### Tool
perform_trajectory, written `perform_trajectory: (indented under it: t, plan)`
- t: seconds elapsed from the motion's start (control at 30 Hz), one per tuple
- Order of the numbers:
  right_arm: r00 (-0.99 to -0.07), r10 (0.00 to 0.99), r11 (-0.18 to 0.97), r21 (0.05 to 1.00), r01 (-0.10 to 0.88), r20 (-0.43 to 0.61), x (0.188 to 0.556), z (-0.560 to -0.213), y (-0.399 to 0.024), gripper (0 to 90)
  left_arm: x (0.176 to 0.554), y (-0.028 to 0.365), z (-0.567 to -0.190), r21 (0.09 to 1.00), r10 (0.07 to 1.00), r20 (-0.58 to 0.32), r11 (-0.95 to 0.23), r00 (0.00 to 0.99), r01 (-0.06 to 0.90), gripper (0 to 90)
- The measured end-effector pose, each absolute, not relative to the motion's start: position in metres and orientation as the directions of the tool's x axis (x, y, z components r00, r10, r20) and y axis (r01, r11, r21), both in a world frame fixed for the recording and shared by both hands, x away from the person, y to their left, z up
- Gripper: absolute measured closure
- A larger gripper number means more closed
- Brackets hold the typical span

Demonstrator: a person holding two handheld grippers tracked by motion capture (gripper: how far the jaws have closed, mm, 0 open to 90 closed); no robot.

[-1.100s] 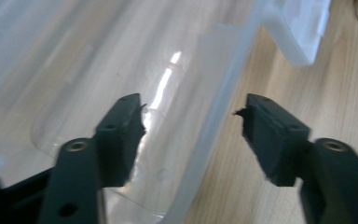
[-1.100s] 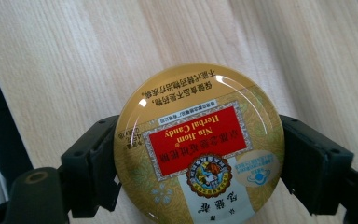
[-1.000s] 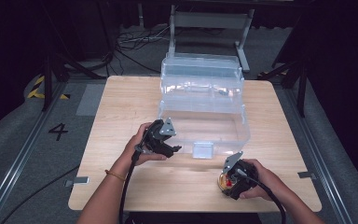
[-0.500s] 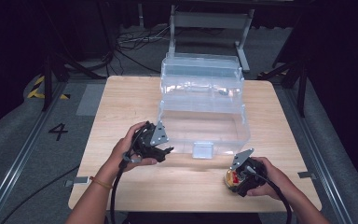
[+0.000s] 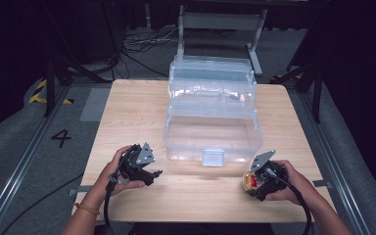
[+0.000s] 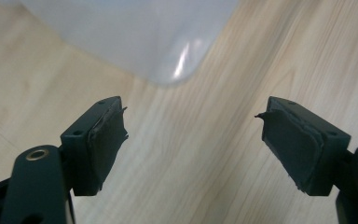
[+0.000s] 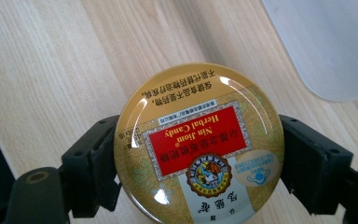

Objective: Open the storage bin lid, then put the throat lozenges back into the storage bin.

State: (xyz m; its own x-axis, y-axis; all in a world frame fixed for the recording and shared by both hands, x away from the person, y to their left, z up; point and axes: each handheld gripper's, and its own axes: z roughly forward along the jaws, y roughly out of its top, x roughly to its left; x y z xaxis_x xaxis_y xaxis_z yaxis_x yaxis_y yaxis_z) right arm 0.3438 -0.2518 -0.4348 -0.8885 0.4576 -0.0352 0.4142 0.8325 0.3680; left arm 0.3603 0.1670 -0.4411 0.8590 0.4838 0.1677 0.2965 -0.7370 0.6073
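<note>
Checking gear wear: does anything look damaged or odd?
Yes: the left gripper has frayed pads, their edges torn and peeling. The candy tin in the right gripper looks intact.

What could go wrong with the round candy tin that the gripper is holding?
The candy tin is pinched only by its smooth round edge in the right gripper, so it might slip out and drop onto the table. The clear plastic box stands close ahead; lifting the tin in too low could knock its front wall. The left gripper, open and empty, sits near the box's corner and could bump it.
</note>
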Motion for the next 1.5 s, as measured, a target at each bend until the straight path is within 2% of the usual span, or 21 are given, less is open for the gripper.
perform_trajectory:
  t: [0.07,0.23,0.43,1.1,1.5]
  plan:
    - [-0.888,0.458,0.835,0.361,0.416,-0.036,0.345,-0.435,-0.254,20.6,0.365,0.176,-0.459,0.623,0.506,0.12,-0.708,0.854,0.333,21.7]
    - [-0.881,0.472,0.827,0.367,0.426,-0.042,0.346,-0.433,-0.256,20.6,0.368,0.185,-0.476,0.627,0.524,0.052,-0.68,0.85,0.38,21.4]
    - [-0.875,0.481,0.823,0.371,0.431,-0.05,0.345,-0.429,-0.265,20.6,0.371,0.196,-0.485,0.679,0.532,-0.017,-0.616,0.847,0.4,16.2]
    - [-0.86,0.5,0.812,0.402,0.424,-0.103,0.345,-0.405,-0.28,20.5,0.372,0.196,-0.487,0.685,0.537,-0.016,-0.608,0.843,0.401,14.0]
    - [-0.869,0.476,0.826,0.407,0.389,-0.137,0.346,-0.39,-0.275,20.5,0.373,0.195,-0.487,0.681,0.536,-0.016,-0.612,0.844,0.402,12.7]
